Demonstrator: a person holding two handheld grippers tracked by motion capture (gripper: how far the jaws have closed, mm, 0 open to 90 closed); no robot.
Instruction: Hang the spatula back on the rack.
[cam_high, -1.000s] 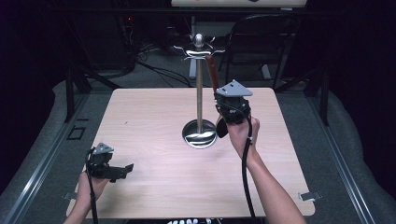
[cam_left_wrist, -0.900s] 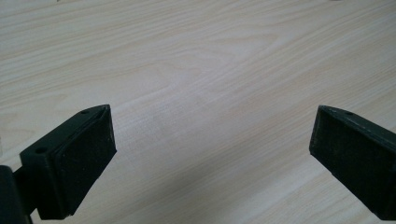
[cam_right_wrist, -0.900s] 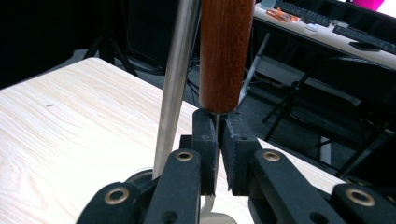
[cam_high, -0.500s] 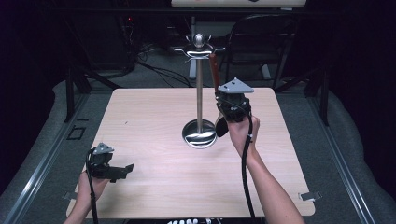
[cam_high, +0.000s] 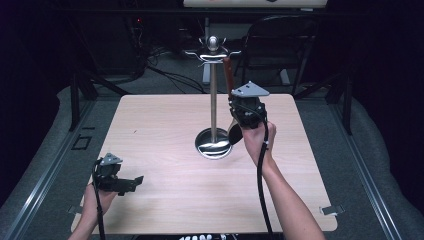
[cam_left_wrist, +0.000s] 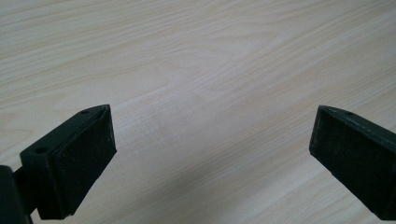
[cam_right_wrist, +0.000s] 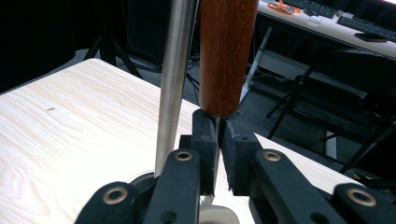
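Note:
A metal stand (cam_high: 213, 100) with a round shiny base (cam_high: 214, 146) and hooks at its top (cam_high: 212, 50) rises from the middle of the wooden table (cam_high: 165, 125). A utensil with a red-brown wooden handle (cam_high: 228, 75) hangs upright just right of the pole. My right gripper (cam_high: 235, 102) is shut on the thin metal shank directly under that handle (cam_right_wrist: 226, 56), with the pole (cam_right_wrist: 175, 84) close on its left. My right gripper (cam_right_wrist: 218, 126) has its pads pressed together on the shank. My left gripper (cam_high: 135, 182) rests low at the table's front left, jaws wide open over bare wood (cam_left_wrist: 212, 154).
A folding chair (cam_high: 280, 45) and cables stand on the dark floor behind the table. A second table with small items (cam_right_wrist: 327, 18) is in the background. Bare wood lies between the two grippers.

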